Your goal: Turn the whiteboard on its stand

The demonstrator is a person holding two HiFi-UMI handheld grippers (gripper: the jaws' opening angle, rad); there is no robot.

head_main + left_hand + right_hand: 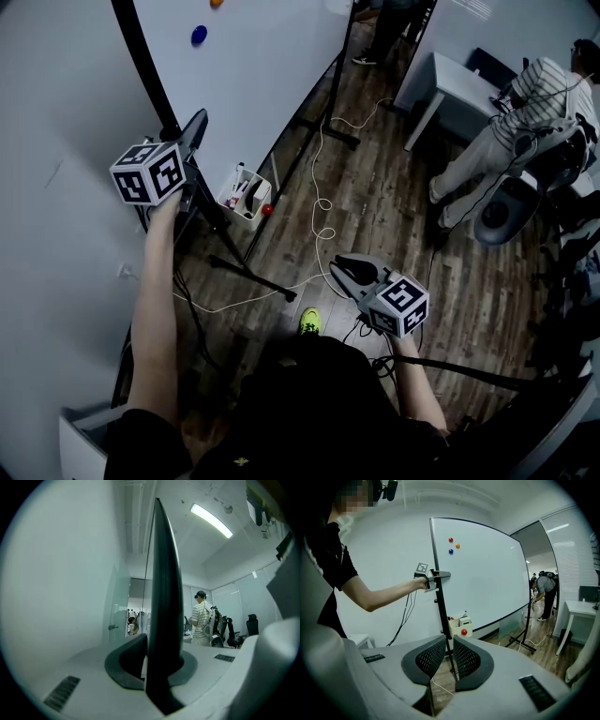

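The large whiteboard [262, 56] stands on a black wheeled stand [251, 273] at the left; in the right gripper view the whiteboard [487, 573] fills the middle. My left gripper [195, 131] is raised and shut on the board's black side frame. In the left gripper view that frame edge [164, 597] runs up between the pads of the left gripper [157, 657]. The right gripper view shows the left gripper [439, 576] on the frame too. My right gripper [339, 267] hangs lower, away from the board, shut and empty; the right gripper [450, 646] points toward the stand's post.
A white basket [246, 195] with markers and a red ball hangs on the stand. A white cable [323, 216] loops over the wood floor. A person in a striped shirt [525, 122] bends by a white desk [450, 84] and office chair [506, 211] at the far right.
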